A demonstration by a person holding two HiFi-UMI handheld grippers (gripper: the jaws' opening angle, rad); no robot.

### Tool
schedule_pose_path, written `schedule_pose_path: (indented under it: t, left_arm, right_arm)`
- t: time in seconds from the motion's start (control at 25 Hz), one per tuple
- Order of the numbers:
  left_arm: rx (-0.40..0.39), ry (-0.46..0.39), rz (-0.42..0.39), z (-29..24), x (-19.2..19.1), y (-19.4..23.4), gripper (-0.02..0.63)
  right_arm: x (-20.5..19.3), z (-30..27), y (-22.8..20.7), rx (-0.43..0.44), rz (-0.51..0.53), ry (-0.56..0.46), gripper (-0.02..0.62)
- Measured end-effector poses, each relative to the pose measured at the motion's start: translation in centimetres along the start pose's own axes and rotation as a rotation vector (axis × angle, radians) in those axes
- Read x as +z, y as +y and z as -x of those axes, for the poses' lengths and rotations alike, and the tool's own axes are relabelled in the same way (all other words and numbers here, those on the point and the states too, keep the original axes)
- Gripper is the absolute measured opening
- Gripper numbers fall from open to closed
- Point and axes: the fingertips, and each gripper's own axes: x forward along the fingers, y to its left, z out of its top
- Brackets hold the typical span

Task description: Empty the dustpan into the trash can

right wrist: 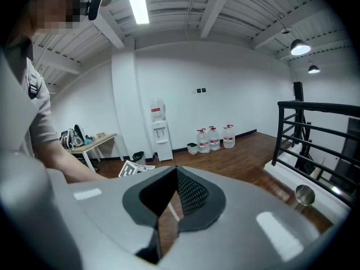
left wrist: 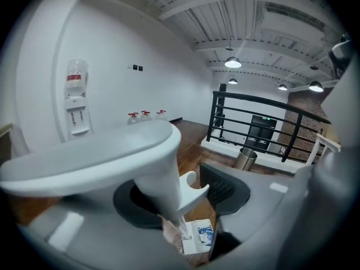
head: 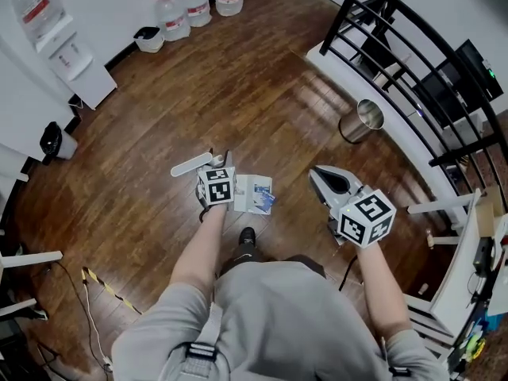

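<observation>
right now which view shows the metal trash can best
The head view: the trash can shows whole from above, open mouth and shiny wall, beside the black railing. The left gripper view shows it small and far off by that railing. The right gripper view shows only its top, low at the right.

The room is bright and evenly lit. In the left gripper view, round ceiling lamps (left wrist: 233, 63) glow at twelve and two o'clock. In the right gripper view a fluorescent tube (right wrist: 136, 1) burns white at eleven. The wooden floor (head: 238, 78) carries a pale sheen toward one o'clock in the head view. Both gripper views bend and darken at their rims, and the white handle (left wrist: 101, 151) near the lens looks soft.
</observation>
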Motion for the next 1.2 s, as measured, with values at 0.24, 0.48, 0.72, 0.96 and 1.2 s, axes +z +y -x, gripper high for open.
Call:
schedule_pose_path:
  t: [0.24, 0.48, 0.72, 0.96, 1.2]
  left_arm:
    - [-0.026, 0.011, 0.031, 0.3, 0.3, -0.2, 0.201]
    - [-0.069, -0.031, 0.066, 1.0, 2.0, -0.7, 0.202]
    - [-0.136, -0.09, 0.051, 1.6, 6.8, -2.1, 0.204]
    - [-0.234, -0.193, -0.011, 1.7, 14.6, -6.3, 0.204]
    - [-0.316, -0.249, -0.055, 0.0, 21.8, -14.7, 0.204]
  right_arm:
    - [-0.4, 0.5, -0.7, -0.018, -0.024, -0.01, -0.002]
    - [-1.1, 0.8, -1.4, -0.034, -0.054, -0.015, -0.002]
    - [-0.7, 1.6, -3.2, -0.087, -0.065, -0.043, -0.002]
    - [0.6, 4.4, -6.6, -0.193, -0.083, -0.104, -0.002]
    - [1.6, 10.5, -13.4, -0.319, -0.096, -0.18, -0.002]
